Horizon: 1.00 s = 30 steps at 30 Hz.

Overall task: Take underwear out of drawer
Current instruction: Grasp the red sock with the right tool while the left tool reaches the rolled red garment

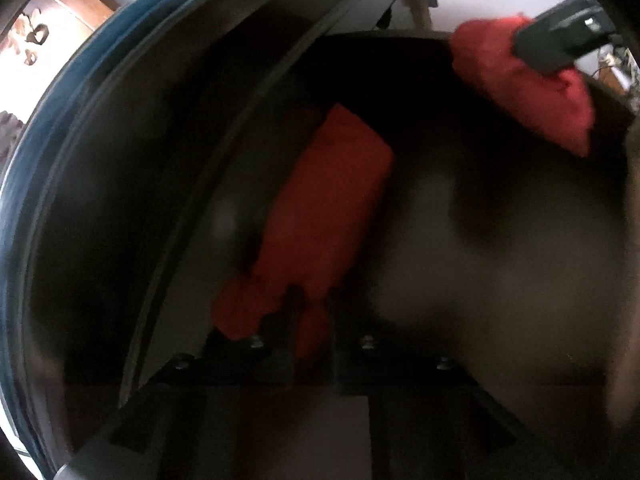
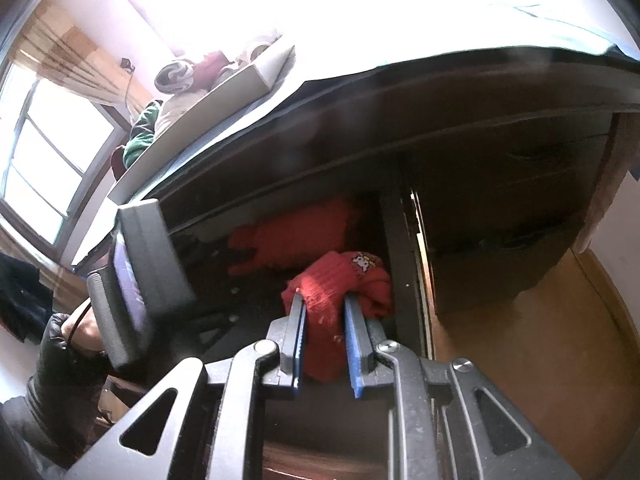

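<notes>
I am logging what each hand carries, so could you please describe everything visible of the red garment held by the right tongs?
The red garment looks like soft ribbed knit, bunched into a lump, with a small pale cartoon patch on top. The right tongs are shut on it, their blue-lined fingers pressing it from both sides, and some cloth hangs down between them. It sits over the open dark drawer, in front of a second red garment lying inside.

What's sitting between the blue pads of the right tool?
A bunched red garment is pinched between the right tool pads, its cartoon patch facing up; the right wrist view shows it clearly.
</notes>
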Available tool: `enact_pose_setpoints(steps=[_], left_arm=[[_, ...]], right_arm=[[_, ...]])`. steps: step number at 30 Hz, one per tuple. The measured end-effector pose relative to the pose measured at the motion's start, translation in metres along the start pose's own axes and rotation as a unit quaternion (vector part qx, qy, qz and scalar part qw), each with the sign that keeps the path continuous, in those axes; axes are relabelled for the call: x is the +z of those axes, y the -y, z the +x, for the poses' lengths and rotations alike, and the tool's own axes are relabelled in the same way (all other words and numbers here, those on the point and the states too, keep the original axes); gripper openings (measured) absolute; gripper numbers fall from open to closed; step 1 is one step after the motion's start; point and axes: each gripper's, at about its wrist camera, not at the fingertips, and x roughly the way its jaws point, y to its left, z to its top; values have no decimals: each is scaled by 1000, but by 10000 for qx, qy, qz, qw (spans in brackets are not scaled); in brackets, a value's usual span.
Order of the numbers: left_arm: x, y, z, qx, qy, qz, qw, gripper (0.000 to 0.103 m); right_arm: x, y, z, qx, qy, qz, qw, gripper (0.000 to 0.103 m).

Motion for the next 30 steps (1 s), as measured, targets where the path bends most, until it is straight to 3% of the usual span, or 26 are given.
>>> enact_pose_setpoints(steps=[5, 6, 9, 12, 14, 18, 20, 24, 27, 30], left_arm=[[-33, 35, 7, -374, -470, 309, 9977, 4], [-37, 45, 6, -273, -425, 482, 9976, 0], [-41, 64, -10, 2, -266, 852, 9960, 5], [-41, 72, -17, 537, -2, 1092, 9926, 6], [-40, 67, -10, 561, -140, 851, 9947, 6], [-53, 47, 7, 374, -533, -227, 9976, 8], [-56, 15, 20, 158, -510, -813, 9953, 9], [-62, -6, 28, -4, -366, -1444, 9888, 12], [-68, -10, 27, -218, -84, -1642, 9862, 15], [-72, 0, 53, -305, -41, -1441, 9891, 24]], right_arm=[[-2, 1, 4, 37, -51, 47, 10000, 20], [-2, 2, 4, 50, -68, 58, 9999, 20], [-2, 2, 5, 64, -86, 55, 9999, 20], [-2, 1, 5, 78, -60, 31, 9999, 20], [-1, 2, 6, 111, -53, 58, 9999, 20], [-1, 4, 6, 142, -38, 74, 9999, 20], [-2, 6, 5, 168, -13, 84, 9998, 20], [-4, 8, 11, 238, -64, 122, 9996, 20], [-7, 10, 14, 302, -121, 177, 9993, 20], [-7, 10, 15, 311, -142, 192, 9992, 20]])
